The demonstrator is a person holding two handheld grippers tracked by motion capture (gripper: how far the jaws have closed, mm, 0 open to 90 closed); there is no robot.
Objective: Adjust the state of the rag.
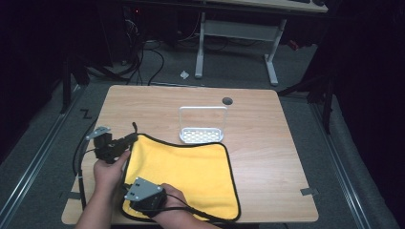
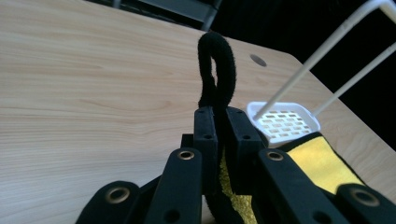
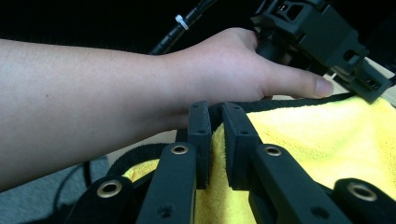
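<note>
Both grippers pinch the yellow towel [image 1: 191, 174]: left gripper [image 1: 130, 139] at ten o'clock, right gripper [image 3: 217, 128] at seven. Its thin edge might slip out if tugged.

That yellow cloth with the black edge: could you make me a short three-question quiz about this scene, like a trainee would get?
1. What does the left hand-held gripper pinch?
2. True or false: the right hand-held gripper is clamped on the yellow microfibre cloth with black trim.
3. What stands just beyond the cloth's far edge: A) a mug, B) a white perforated plastic rack with a wire frame, C) a book?

Key: 1. The cloth's corner, at its black hanging loop. 2. True. 3. B.
</note>
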